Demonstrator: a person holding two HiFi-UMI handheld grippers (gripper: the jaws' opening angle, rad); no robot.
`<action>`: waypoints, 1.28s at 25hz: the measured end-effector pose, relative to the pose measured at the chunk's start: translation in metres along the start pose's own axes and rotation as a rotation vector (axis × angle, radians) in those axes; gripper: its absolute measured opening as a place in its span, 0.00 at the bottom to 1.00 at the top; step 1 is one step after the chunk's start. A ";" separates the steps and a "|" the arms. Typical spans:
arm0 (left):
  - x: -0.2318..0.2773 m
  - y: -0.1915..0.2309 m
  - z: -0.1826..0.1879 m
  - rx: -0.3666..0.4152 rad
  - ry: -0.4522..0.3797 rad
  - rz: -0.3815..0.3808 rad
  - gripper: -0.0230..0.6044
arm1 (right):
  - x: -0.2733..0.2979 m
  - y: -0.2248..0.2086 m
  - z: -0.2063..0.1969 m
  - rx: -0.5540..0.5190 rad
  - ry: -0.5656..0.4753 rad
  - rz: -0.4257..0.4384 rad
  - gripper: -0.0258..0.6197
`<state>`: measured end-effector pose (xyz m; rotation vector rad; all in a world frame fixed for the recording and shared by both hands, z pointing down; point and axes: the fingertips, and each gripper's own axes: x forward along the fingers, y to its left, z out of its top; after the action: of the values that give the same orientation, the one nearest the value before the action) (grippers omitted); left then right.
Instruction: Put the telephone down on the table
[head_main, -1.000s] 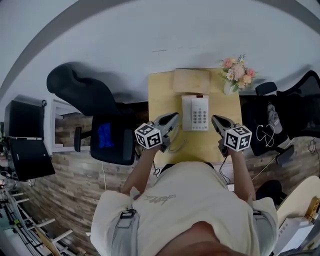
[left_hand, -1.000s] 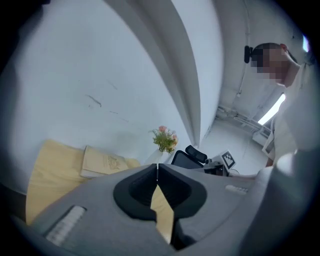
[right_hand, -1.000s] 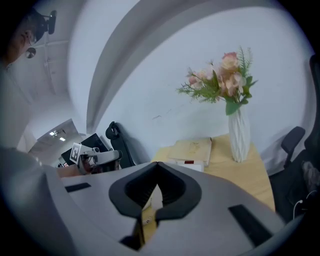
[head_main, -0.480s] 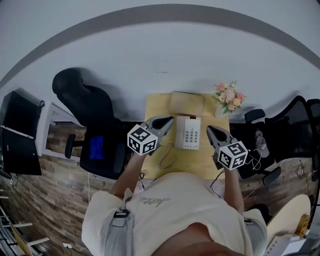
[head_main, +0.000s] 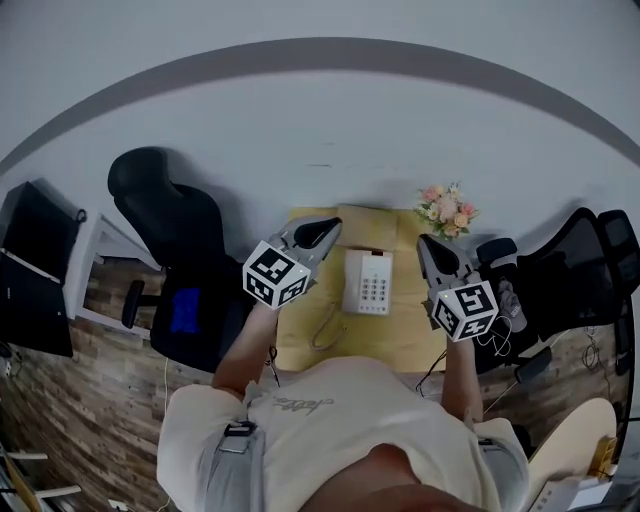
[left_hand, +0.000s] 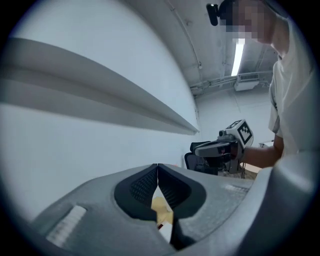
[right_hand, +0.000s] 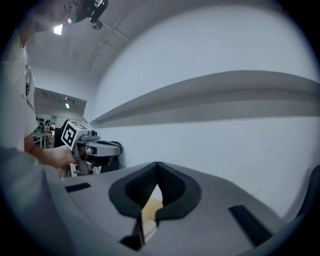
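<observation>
Both grippers have come up off the table since a second ago, and the telephone (head_main: 368, 283) now looks smaller and farther beneath them in the head view. It lies flat on the yellow table (head_main: 300, 345), keypad facing up. Its long axis runs almost straight away from the person toward the wall (head_main: 320, 120), with the far end leaning slightly to the right. A coiled cord (head_main: 322, 332) trails from its near end and loops off to the left across the tabletop.

The telephone sits between the two sets of fingertips, a little nearer the person than either, and touches neither. The left gripper (head_main: 330, 228) reaches past its far left corner and the right gripper (head_main: 424, 243) stands off its right side. In the left gripper view the fingers (left_hand: 142, 187) meet at their tips with nothing clamped, and only a sliver of yellow tabletop shows in the gap below. The right gripper's fingers (right_hand: 140, 187) are likewise pressed together on nothing.

Ahead of the fingertips and between them, a cardboard box (head_main: 365, 222) lies at the table's far edge. A bunch of flowers (head_main: 447, 208) stands just beyond the right fingertips, and a black chair (head_main: 160, 195) is well to the left of the left ones
</observation>
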<state>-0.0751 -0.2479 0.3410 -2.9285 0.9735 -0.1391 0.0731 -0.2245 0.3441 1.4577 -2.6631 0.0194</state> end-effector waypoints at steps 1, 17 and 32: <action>-0.001 0.002 0.006 0.011 -0.012 0.014 0.07 | -0.002 -0.001 0.006 0.000 -0.015 -0.004 0.04; -0.022 0.013 0.021 0.030 -0.067 0.149 0.07 | -0.004 0.017 0.036 0.009 -0.106 0.005 0.04; -0.017 0.008 -0.008 -0.034 -0.039 0.118 0.07 | -0.002 0.019 0.002 0.068 -0.018 0.039 0.04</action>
<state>-0.0947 -0.2446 0.3473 -2.8817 1.1505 -0.0609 0.0575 -0.2125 0.3429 1.4318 -2.7304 0.1023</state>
